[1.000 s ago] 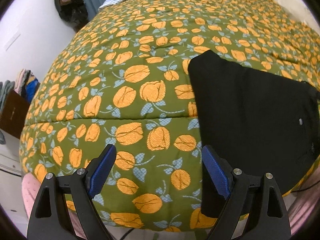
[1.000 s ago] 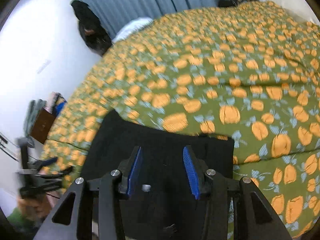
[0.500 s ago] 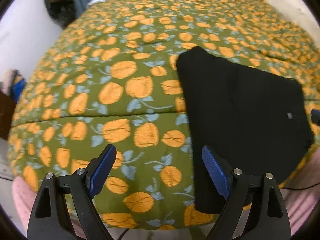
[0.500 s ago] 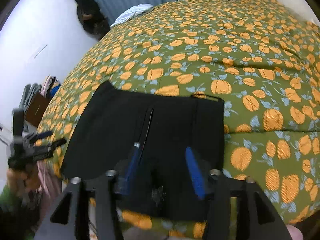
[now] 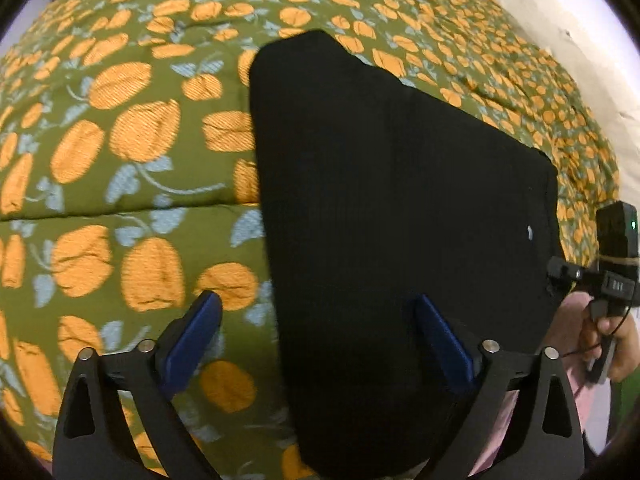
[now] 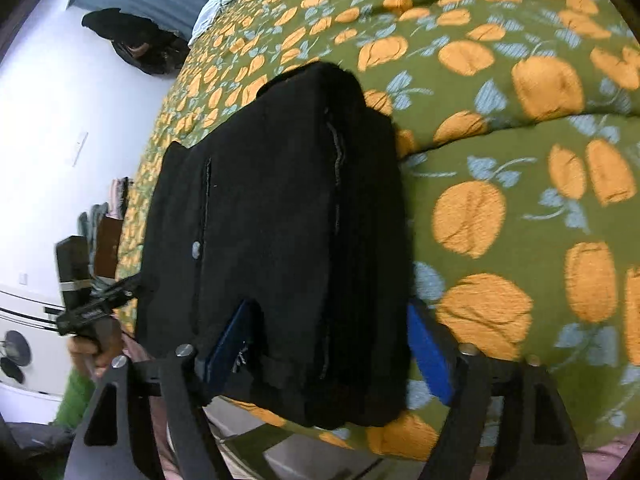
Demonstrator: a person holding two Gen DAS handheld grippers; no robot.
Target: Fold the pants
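Note:
Black folded pants (image 5: 392, 208) lie flat near the front edge of a green bedspread (image 5: 132, 208) with orange pumpkins. My left gripper (image 5: 318, 336) hangs over their near left edge. Its jaws are opening wide, and that edge runs between the blue pads (image 5: 196, 332) without touching them. From the right wrist view the pants (image 6: 280, 208) show a button and seams. My right gripper (image 6: 330, 348) hovers over their near right corner, jaws opening. One blue pad (image 6: 232, 340) is above the cloth, and the other stands just past the right edge.
The bed's front edge drops off just below both grippers. A person's hand (image 5: 612, 340) grips the right tool at the far right of the left view. White wall, a dark bag (image 6: 136, 40) and blue curtains stand beyond the bed's left side.
Both grippers have sunk toward the pants and tilted downward, so the cloth fills more of each view. The right jaws have spread much wider, and the left jaws slightly.

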